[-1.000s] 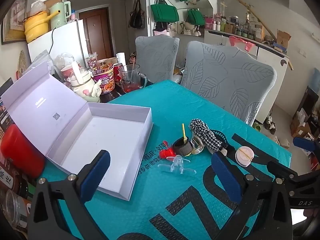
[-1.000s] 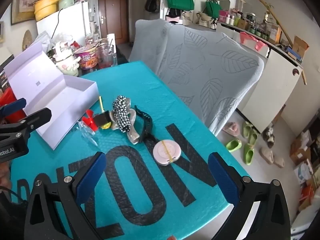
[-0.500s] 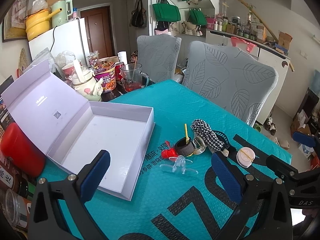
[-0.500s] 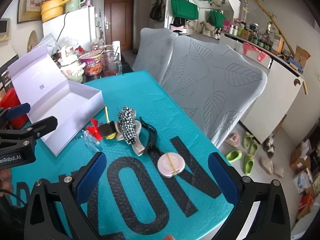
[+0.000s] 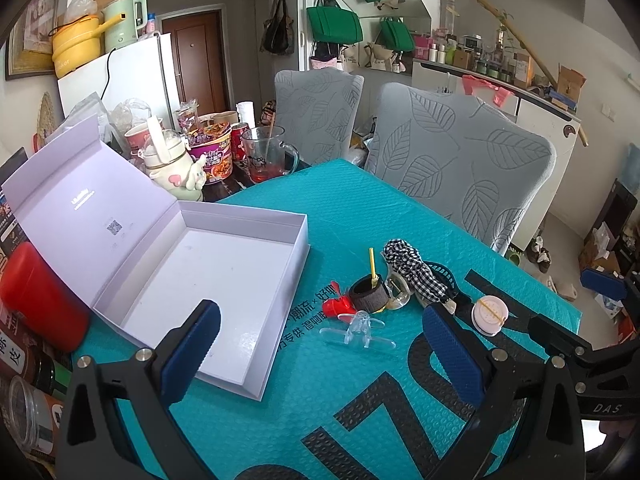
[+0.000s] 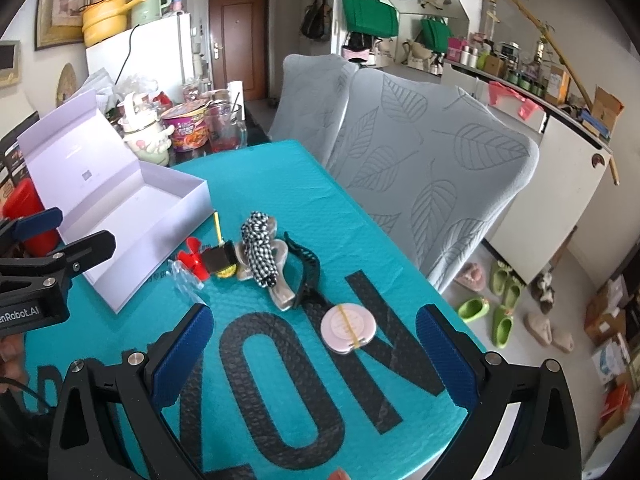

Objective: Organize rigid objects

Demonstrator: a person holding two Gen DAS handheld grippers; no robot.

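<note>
An open white box (image 5: 224, 280) with its lid raised lies on the teal mat (image 5: 360, 208); it also shows in the right wrist view (image 6: 132, 216). Right of it sits a cluster of small things: a red fan piece (image 5: 334, 305), a black ring with a yellow stick (image 5: 369, 290), a clear plastic clip (image 5: 356, 327), a checkered hair clip (image 5: 414, 272), a black band (image 6: 306, 266) and a round pink compact (image 6: 348, 328). My left gripper (image 5: 320, 356) is open and empty above the box's near corner. My right gripper (image 6: 312, 356) is open and empty just before the compact.
A red container (image 5: 36, 300) and jars stand left of the box. Cups, a noodle bowl (image 5: 214, 152) and a glass mug (image 5: 266, 156) crowd the table's far end. Two grey leaf-patterned chairs (image 5: 460, 168) stand along the far side. The table edge drops off at the right.
Both grippers have drawn back and risen slightly; the objects look a little farther away. Nothing on the table has moved.
</note>
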